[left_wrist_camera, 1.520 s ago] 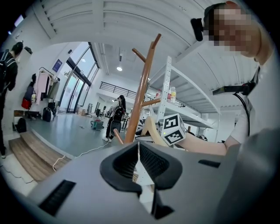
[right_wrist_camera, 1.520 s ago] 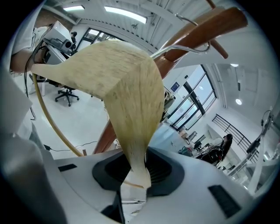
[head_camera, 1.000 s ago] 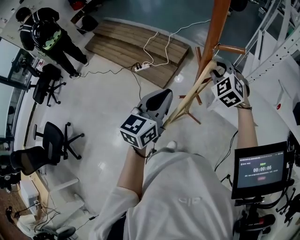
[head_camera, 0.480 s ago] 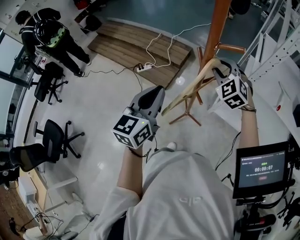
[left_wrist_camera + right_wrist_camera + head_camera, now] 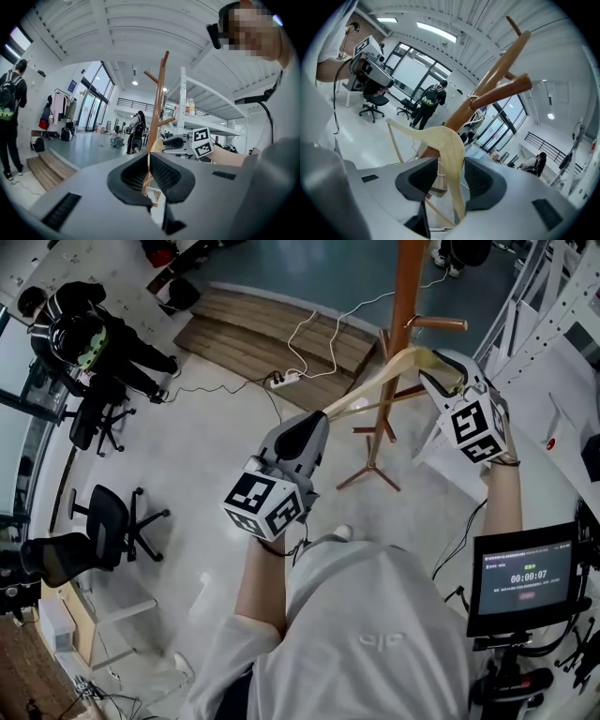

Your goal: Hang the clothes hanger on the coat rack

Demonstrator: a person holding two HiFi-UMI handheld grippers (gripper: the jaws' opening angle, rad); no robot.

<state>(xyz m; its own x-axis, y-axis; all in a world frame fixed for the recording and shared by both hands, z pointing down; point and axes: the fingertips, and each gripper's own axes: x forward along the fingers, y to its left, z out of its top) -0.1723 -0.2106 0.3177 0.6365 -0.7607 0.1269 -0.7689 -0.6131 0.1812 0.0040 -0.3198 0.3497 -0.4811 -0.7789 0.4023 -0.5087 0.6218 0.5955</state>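
Hanger: pale wood clothes hanger [image 5: 375, 385], up in the air, spanning from left claw [image 5: 314, 423] to right claw [image 5: 436, 376].
Left claw state: jaws apart; the hanger's thin end stands between the pads, edge-on, with no clear pinch.
Right claw state: closed on the hanger's thick curved middle, which fills the gap between the pads.
Long axis: runs from just ahead of the left claw's tip, up and away, to the right claw; the far arm points back at the left claw.
Coat rack: brown wooden coat rack [image 5: 410, 287], pole just beyond the right claw, one peg [image 5: 439, 324] just above that claw; its feet stand on the floor past the left claw.
Head view only: the hanger's whole span, both claws at once, and a screen [image 5: 520, 577] below the right claw.
Left claw view only: the hanger as a thin sliver in line with the pole, with the right claw at its far end.
Right claw view only: the hanger's broad face and thin lower bar, with the pole and peg crossing close behind.
Hook: cannot make out in any view.
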